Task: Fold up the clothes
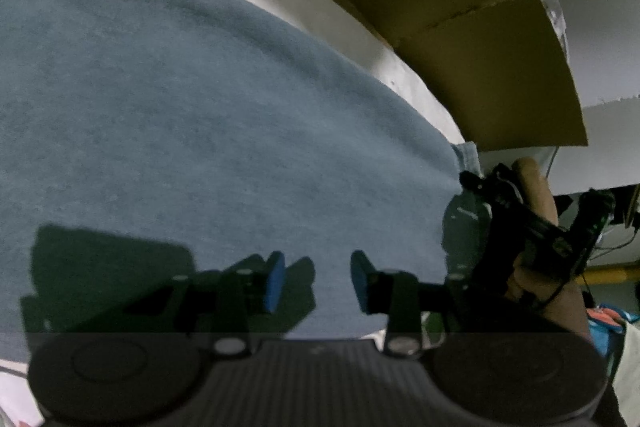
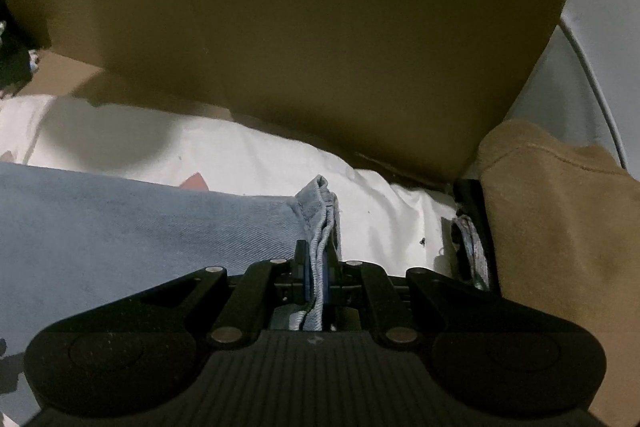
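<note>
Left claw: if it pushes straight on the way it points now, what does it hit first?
Most likely the blue denim garment spread flat on the white sheet. The left claw stands open above it with nothing between the pads, and nothing else shows in that line, though depth is hard to judge.

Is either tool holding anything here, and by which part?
The right tool is shut on the light blue denim garment, pinching its bunched hem edge. The left tool is open above it, holding nothing.
</note>
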`<state>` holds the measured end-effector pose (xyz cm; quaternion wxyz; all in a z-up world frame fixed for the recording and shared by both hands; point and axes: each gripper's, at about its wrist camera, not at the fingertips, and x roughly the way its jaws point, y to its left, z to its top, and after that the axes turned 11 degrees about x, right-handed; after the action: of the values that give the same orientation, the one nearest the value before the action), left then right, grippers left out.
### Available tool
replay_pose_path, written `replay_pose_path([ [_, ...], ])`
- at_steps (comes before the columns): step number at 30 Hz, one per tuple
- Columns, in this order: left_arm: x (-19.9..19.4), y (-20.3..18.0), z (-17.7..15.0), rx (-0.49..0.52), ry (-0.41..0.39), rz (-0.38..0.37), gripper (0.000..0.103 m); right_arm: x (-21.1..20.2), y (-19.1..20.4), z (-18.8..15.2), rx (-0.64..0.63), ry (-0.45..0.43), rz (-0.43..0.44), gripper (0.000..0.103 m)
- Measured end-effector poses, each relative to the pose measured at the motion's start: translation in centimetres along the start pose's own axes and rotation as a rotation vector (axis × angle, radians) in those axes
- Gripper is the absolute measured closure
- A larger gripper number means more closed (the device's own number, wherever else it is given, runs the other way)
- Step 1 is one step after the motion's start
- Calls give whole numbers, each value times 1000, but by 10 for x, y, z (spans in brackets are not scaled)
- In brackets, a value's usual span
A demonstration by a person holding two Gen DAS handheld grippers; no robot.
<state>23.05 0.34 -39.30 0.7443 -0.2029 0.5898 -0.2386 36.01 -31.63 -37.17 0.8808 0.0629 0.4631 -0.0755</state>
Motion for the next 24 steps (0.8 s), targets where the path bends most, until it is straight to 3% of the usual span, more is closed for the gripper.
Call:
replay_pose_path([
  [3, 0, 0, -1, 5, 5, 1, 65, 7, -3, 3, 32, -11, 26, 95],
  [4, -1, 0, -2, 12, 7, 4, 64, 4, -6, 3, 43, -20, 35, 84],
  [6, -3, 1, -5, 26, 12, 10, 61, -3, -12, 3, 66, -38, 54, 81],
  [14, 2, -15, -6, 125, 22, 54, 56, -60, -27, -12, 132, -153, 156, 59],
  [20, 9, -40, -14, 269, 31, 84, 50, -92, -31, -45, 154, -151, 178, 57],
  [24, 17, -61, -21, 387, 51, 106, 46, -104, -28, -75, 73, -112, 170, 57],
])
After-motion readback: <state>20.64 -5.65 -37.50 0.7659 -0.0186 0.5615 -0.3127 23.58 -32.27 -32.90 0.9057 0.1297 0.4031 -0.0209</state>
